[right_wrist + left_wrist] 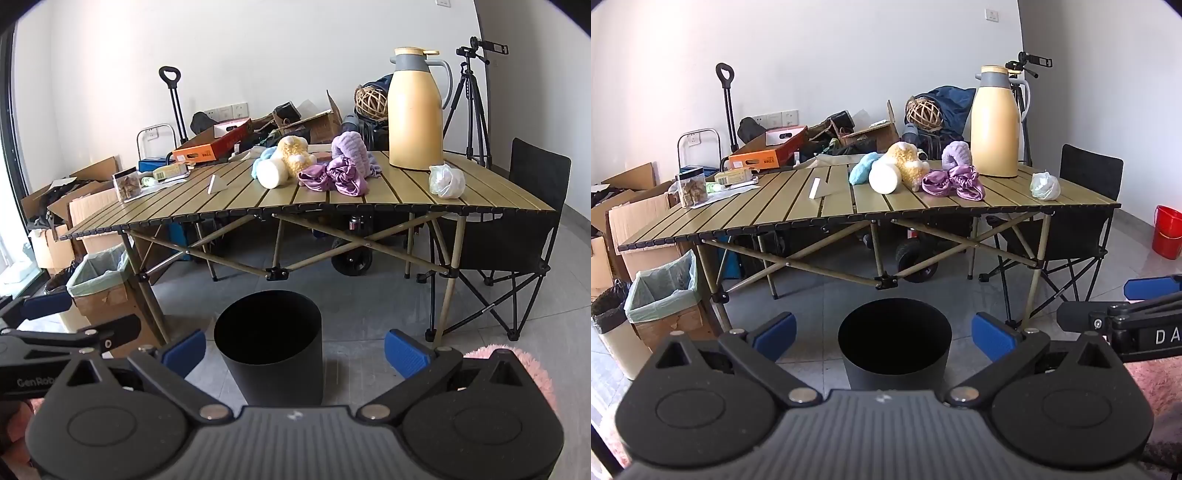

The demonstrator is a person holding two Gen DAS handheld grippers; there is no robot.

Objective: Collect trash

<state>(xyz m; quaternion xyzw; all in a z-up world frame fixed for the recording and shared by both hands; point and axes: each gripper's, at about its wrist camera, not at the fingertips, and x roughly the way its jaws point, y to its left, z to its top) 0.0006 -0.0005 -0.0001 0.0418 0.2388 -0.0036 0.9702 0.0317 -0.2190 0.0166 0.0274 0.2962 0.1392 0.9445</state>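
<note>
A: Where do the two wrist views look from?
B: Side by side, low, angled downward, well back from the slatted folding table (798, 214), both sharing it and the black bin (269, 343).

bin (894, 343) black | jug (994, 122) yellow, grey top | cloth (955, 182) purple | bucket (1167, 232) red, at 3 o'clock | table (757, 218) tan stripes

We see a bin (894, 343) on the floor before the table (812, 218); on the table a flask (995, 122) stands at the back right, a crumpled bag (1045, 185) just right of it, plush toys (905, 166) left of it; a lined box (665, 291) sits under the table's left end.
</note>
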